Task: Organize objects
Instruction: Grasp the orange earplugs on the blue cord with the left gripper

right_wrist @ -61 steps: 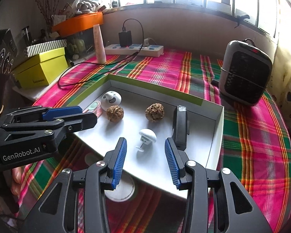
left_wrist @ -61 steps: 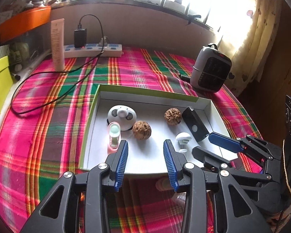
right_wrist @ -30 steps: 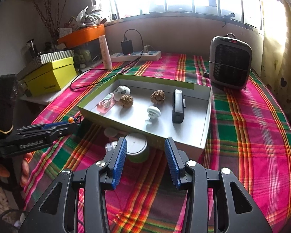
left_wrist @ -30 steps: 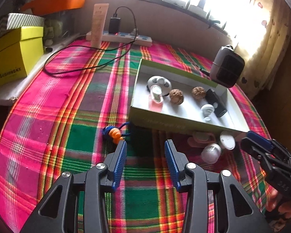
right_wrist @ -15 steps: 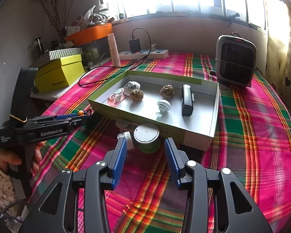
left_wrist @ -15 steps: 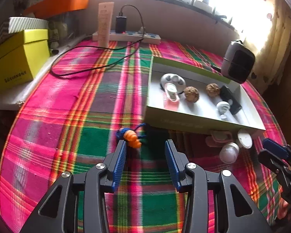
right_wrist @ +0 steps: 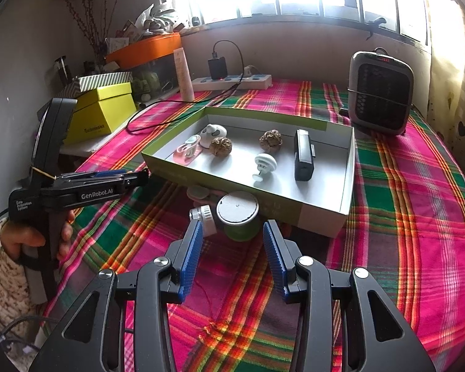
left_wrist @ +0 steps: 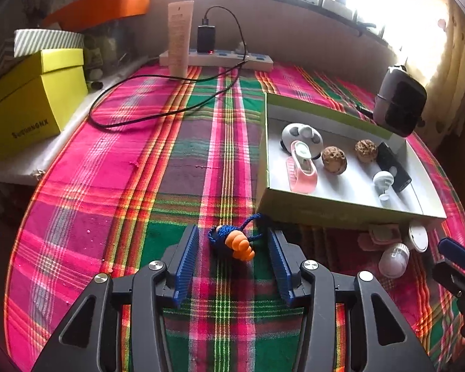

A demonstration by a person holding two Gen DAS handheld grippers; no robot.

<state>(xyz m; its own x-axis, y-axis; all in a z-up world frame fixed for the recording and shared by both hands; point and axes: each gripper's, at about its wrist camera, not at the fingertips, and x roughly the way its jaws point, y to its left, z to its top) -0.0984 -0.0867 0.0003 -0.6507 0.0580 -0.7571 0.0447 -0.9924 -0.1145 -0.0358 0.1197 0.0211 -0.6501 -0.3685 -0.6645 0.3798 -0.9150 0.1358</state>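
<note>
A shallow white box with green walls (left_wrist: 341, 209) (right_wrist: 345, 173) holds two walnuts, a pink clip, a white mouse-like gadget, a white knob and a black device. My left gripper (left_wrist: 232, 243) is open, its blue pads on either side of a blue-corded orange charm (left_wrist: 237, 243) lying on the plaid cloth in front of the box. My right gripper (right_wrist: 231, 241) is open just short of a green jar with a white lid (right_wrist: 238, 214) and a small white bulb-like bottle (right_wrist: 203, 217). The left gripper (right_wrist: 133, 178) shows from the side in the right wrist view.
A grey heater (right_wrist: 379, 93) stands at the back right. A power strip with a charger and black cable (left_wrist: 217, 57), a cream tube (left_wrist: 178, 38) and a yellow box (left_wrist: 31, 102) line the back and left. More small items lie under the box's front edge (left_wrist: 384, 235).
Both grippers pulled back from above the box. The left one swung left and closed in on the orange charm, which is now between its pads. The right one drew near the green jar.
</note>
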